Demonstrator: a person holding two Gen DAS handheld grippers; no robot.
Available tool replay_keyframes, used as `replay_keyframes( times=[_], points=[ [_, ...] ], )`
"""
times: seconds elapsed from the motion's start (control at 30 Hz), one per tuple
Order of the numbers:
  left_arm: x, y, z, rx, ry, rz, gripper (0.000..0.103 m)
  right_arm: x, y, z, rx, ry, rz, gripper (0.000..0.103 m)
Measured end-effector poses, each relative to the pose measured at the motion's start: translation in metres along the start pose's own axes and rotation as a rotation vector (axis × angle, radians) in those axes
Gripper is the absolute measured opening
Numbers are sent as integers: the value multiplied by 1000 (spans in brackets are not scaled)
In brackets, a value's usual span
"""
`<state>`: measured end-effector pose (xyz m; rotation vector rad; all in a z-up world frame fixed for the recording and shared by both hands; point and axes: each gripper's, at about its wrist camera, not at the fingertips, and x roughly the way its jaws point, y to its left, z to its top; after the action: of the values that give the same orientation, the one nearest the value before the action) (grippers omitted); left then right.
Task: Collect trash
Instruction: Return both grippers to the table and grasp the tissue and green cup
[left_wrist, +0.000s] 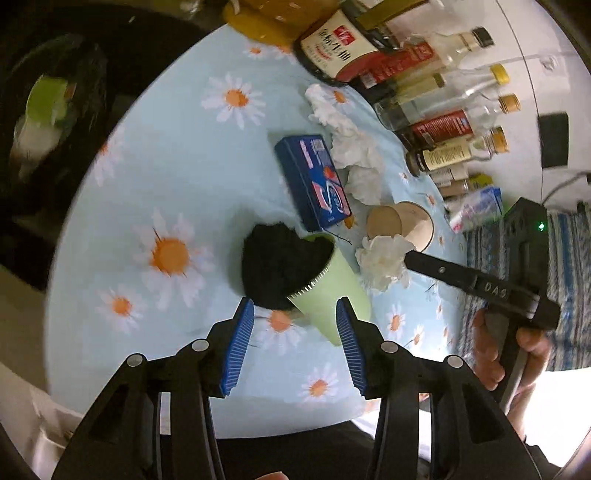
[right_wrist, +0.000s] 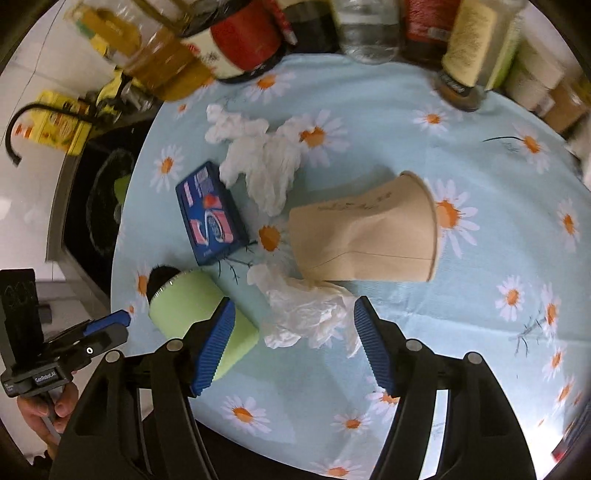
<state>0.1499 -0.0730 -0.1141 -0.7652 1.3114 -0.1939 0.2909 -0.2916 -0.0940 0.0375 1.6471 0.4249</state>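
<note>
A green cup lies on its side on the daisy tablecloth, black stuffing spilling from its mouth. My left gripper is open, its blue pads either side of the cup's base, not touching. In the right wrist view the green cup lies left. My right gripper is open around a crumpled white tissue. A brown paper cup lies on its side beyond it. A blue box and more white tissues lie further back. The right gripper shows in the left view at the tissue.
Many bottles and jars stand along the table's far edge. A dark bin holding a green cup stands off the table's left side. A striped cloth lies at the right.
</note>
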Motion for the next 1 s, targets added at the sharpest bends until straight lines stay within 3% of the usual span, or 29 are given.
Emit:
replay_keyframes(
  times=[0.1, 0.23, 0.4, 0.53, 0.87, 0.93, 1.0],
  points=[
    [7, -2, -8, -50, -9, 5, 45, 8, -4, 1, -46, 14, -4, 62],
    [22, -4, -22, -108, -17, 17, 45, 18, -11, 1, -95, 44, 15, 39],
    [40, 6, -33, -210, -20, 6, 45, 15, -11, 2, -159, 38, 56, 30],
    [44, 7, -32, -259, -26, -27, 45, 13, -10, 3, -183, 48, 97, 28],
    [55, -8, -29, -277, -23, -73, 45, -2, -19, -2, -179, 33, 165, 28],
    [55, -10, -27, -281, -43, -80, 56, -4, -22, -2, -175, 28, 171, 28],
    [57, -13, -24, -281, -65, -83, 57, -6, -23, -1, -180, 25, 171, 28]
  ],
)
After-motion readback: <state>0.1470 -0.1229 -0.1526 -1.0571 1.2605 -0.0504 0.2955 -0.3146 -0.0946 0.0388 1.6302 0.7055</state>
